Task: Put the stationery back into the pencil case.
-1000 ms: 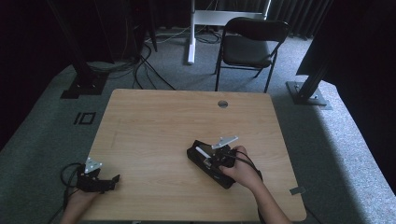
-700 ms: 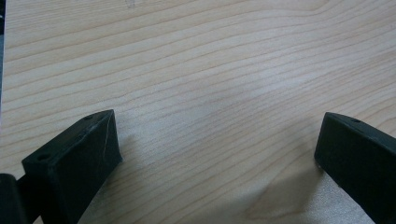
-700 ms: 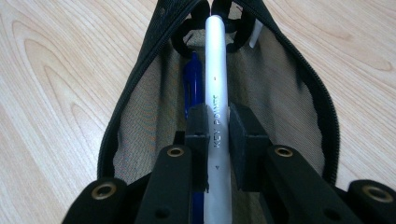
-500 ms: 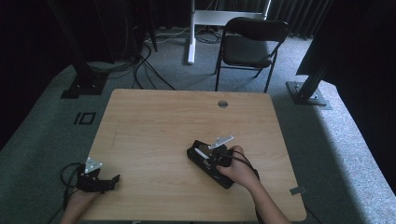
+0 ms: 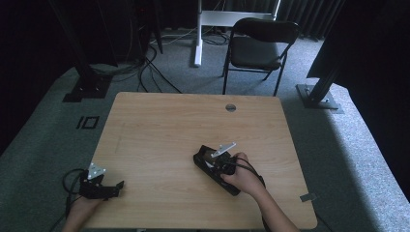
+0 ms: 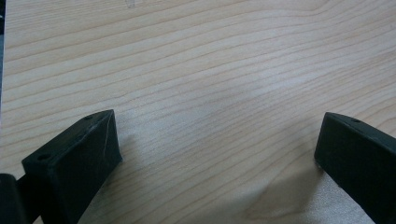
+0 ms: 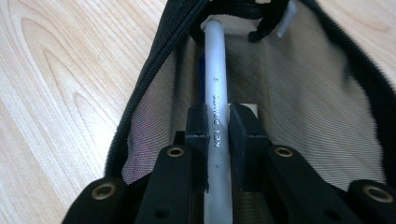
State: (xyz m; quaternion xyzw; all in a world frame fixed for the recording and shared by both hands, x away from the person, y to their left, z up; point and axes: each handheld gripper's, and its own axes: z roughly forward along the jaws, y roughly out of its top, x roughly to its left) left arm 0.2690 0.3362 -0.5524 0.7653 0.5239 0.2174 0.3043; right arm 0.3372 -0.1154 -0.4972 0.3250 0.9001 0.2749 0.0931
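Grey pen (image 7: 218,107) printed "KEY POINTS", lying lengthwise at frame centre inside open black mesh-lined pouch (image 7: 299,93), possibly beside 1 blue pen. Right gripper (image 7: 218,126) clamped on it. Left gripper (image 6: 215,154) spread wide over bare table (image 6: 196,60).

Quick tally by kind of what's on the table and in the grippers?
Pencil case, black, open, mesh-lined: 1
Pen, white, gripped in the right gripper over the case: 1
Blue item beside the pen, mostly hidden: 1
Left gripper, open over bare table, holding nothing: 0
Total: 3
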